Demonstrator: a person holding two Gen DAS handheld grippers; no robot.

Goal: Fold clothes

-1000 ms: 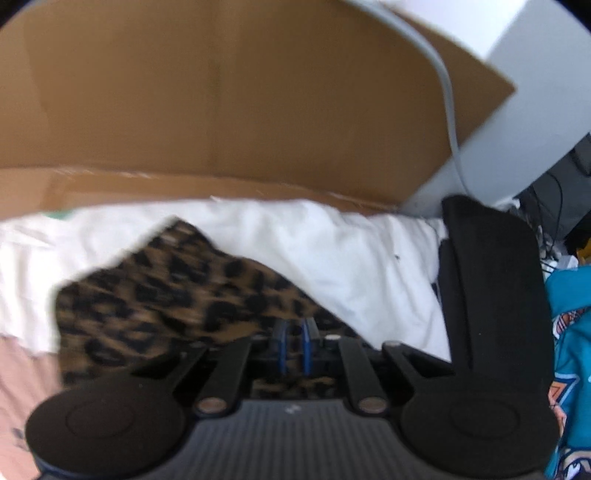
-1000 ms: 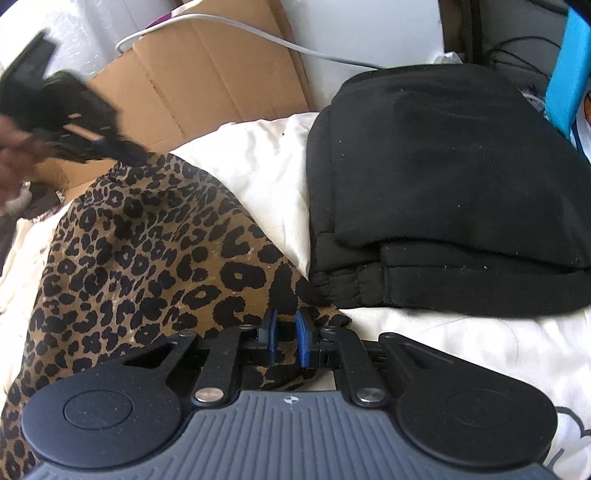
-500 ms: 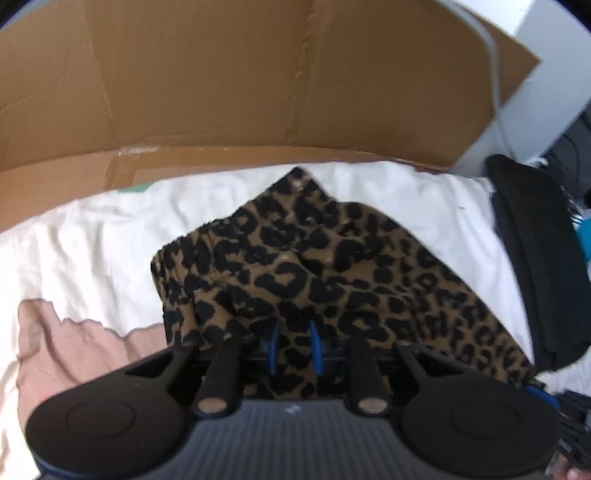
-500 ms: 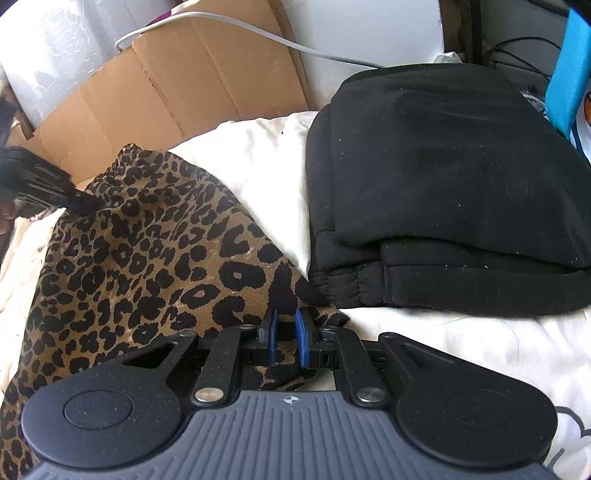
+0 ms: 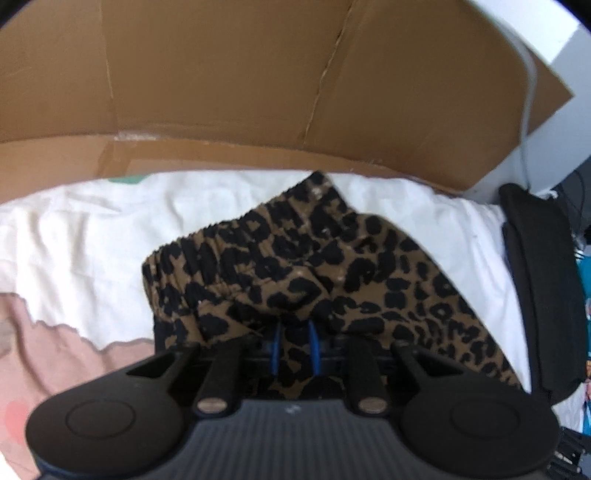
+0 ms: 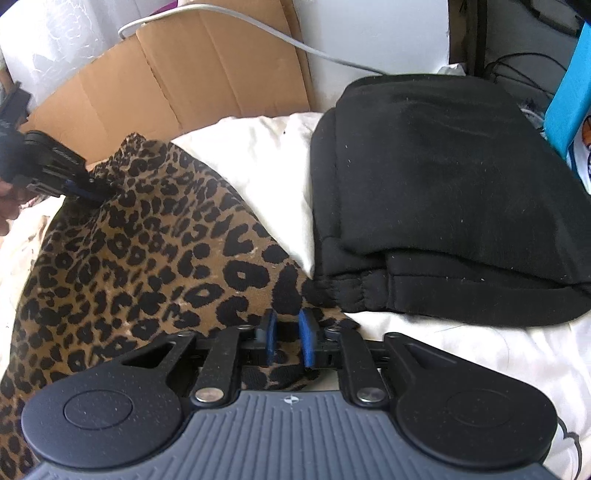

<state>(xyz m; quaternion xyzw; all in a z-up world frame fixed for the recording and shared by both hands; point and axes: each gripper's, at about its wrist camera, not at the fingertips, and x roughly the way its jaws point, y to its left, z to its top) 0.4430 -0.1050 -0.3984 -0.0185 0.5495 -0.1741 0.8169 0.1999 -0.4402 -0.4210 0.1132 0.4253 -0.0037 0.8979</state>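
A leopard-print garment [image 5: 332,266] with a gathered elastic waistband lies on a white bedsheet [image 5: 92,240]. My left gripper [image 5: 293,347] is shut on the cloth just below the waistband. In the right wrist view the same garment [image 6: 147,266] stretches from the left gripper [image 6: 92,190] at the far left down to my right gripper [image 6: 288,338]. The right gripper's blue pads clamp a corner of the garment close to the black pile.
A folded black garment [image 6: 443,177] sits on the sheet directly right of the leopard cloth. Flattened cardboard [image 5: 258,92] stands behind the bed, with a grey cable [image 6: 258,29] running across it. A blue printed item [image 6: 570,88] is at the far right, and a pink patch [image 5: 55,354] at the left.
The left gripper came down and to the left with the waistband, drawing the leopard cloth out flatter over the sheet. The right gripper kept its place and its hold.
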